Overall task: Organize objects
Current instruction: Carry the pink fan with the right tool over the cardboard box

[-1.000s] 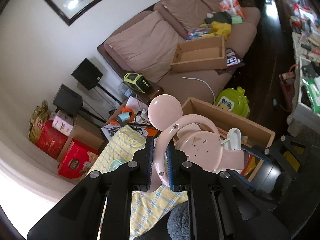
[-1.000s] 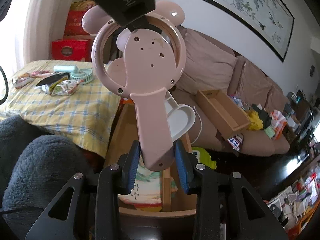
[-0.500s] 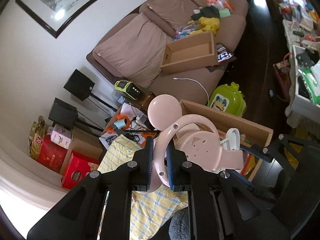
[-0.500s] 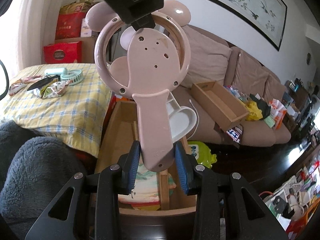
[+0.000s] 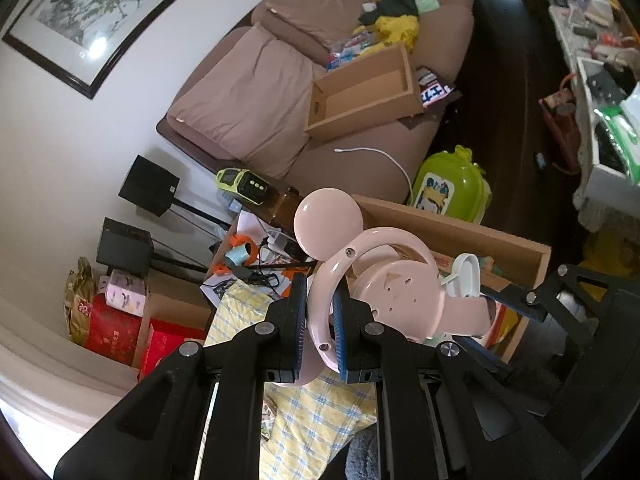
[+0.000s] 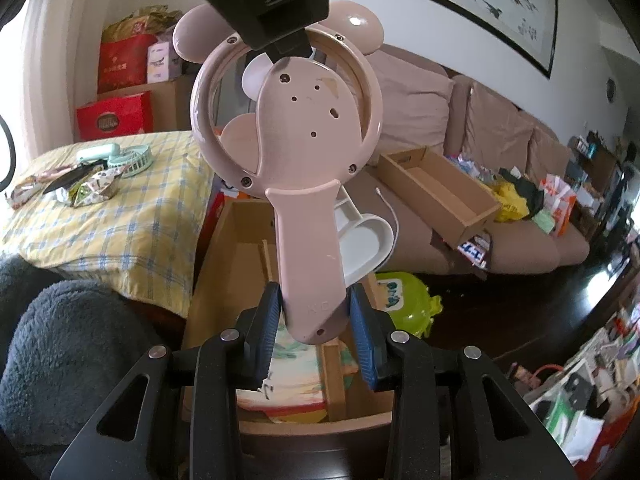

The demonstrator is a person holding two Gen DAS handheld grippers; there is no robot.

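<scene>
Right tongs (image 6: 316,322) clamp the pink fan's (image 6: 294,128) handle (left tongs (image 6: 290,46) pinch its ring) above a wooden box (image 6: 224,264)

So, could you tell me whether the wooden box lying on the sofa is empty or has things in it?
Empty, as far as visible: the wooden box on the sofa shows a bare brown floor in both views; clutter lies beside it.

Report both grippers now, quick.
Left gripper: shut on the pink fan's ring.
Right gripper: shut on the fan's handle.
</scene>
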